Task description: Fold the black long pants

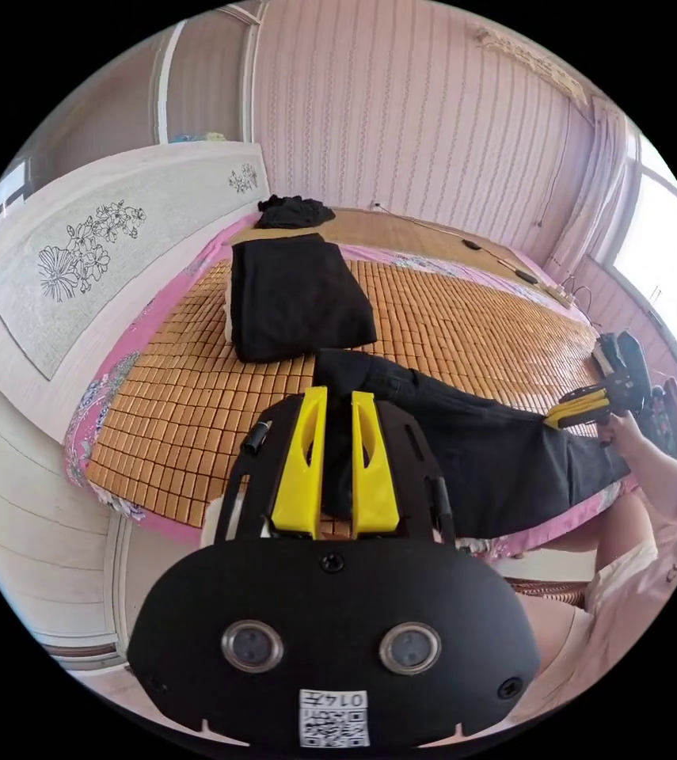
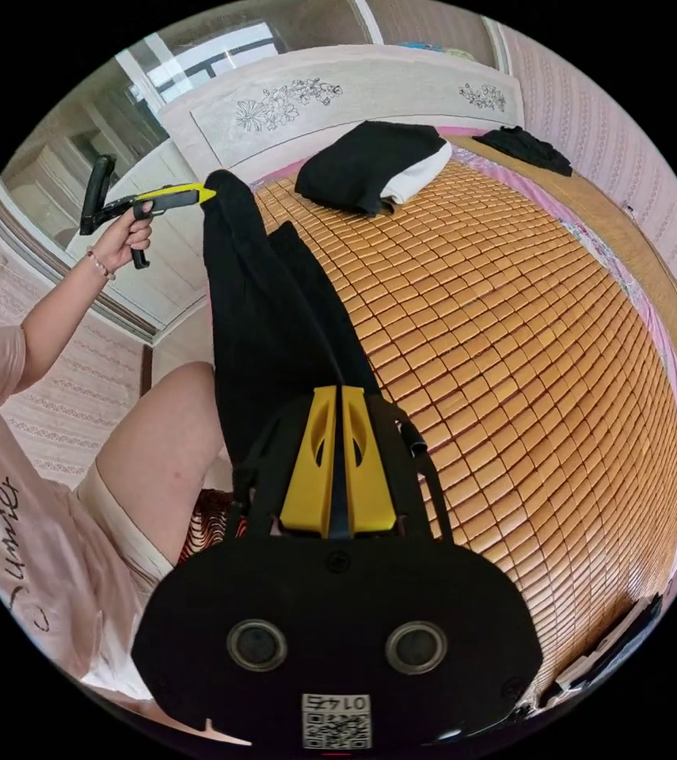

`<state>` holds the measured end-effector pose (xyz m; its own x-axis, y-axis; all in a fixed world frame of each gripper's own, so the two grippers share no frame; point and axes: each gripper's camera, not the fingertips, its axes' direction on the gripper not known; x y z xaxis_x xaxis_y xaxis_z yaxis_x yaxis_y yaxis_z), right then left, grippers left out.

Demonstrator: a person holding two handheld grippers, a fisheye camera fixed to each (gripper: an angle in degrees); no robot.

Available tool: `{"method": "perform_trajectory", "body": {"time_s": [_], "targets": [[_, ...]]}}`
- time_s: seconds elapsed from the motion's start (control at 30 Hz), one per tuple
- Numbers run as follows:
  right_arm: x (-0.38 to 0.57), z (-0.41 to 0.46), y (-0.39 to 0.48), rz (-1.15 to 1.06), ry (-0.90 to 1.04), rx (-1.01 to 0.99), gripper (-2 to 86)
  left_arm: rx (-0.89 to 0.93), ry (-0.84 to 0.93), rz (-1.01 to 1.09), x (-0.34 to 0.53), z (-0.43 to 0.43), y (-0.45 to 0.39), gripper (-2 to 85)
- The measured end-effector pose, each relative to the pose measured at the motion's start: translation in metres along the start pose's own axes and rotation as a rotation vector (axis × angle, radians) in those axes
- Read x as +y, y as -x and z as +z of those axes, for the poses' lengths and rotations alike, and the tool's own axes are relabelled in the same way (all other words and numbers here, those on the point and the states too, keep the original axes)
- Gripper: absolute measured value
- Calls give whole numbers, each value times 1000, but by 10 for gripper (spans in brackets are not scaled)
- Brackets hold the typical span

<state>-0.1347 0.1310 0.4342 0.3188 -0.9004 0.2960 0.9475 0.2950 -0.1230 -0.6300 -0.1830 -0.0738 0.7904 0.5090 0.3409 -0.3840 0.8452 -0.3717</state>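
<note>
The black long pants (image 1: 465, 443) are stretched along the near edge of the bed between both grippers. My left gripper (image 1: 340, 393) has its yellow jaws closed on one end of the pants, with black cloth between them. My right gripper (image 2: 338, 389) is shut on the other end of the pants (image 2: 267, 317). In the left gripper view the right gripper (image 1: 553, 419) shows at the far end, held by a hand. In the right gripper view the left gripper (image 2: 210, 192) pinches the raised far end, held up by a hand.
A bamboo mat (image 2: 512, 317) covers the bed. A folded black garment (image 1: 290, 297) lies near the headboard (image 1: 93, 253), with a smaller dark heap (image 1: 294, 211) behind it. The person's leg (image 2: 164, 443) is at the bed's edge. A window (image 1: 663, 237) is at right.
</note>
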Motion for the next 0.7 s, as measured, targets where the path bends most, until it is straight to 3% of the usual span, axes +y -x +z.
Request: {"method": "perform_trajectory", "body": {"time_s": [0.13,0.2,0.4,0.43,0.5,0.53,0.7], "targets": [[-11,54,-34,169,135,-24,-5,-69,222,-55,-4,86,-6,53],[-12,48,-39,199,96,-48,-3,-89,308,-103,1,105,-3,51],[-11,4,-26,132,-6,37,-2,54,-43,-154,5,51,-5,52],[-11,17,-33,163,5,56,-2,67,-39,-193,7,63,-5,55],[-11,44,-42,199,107,81,-3,-19,161,-241,11,104,-7,60],[-8,40,-44,206,66,65,-4,-43,235,-234,16,122,-11,64],[32,-7,-42,221,-8,212,-5,-24,123,-264,12,93,-16,63]]}}
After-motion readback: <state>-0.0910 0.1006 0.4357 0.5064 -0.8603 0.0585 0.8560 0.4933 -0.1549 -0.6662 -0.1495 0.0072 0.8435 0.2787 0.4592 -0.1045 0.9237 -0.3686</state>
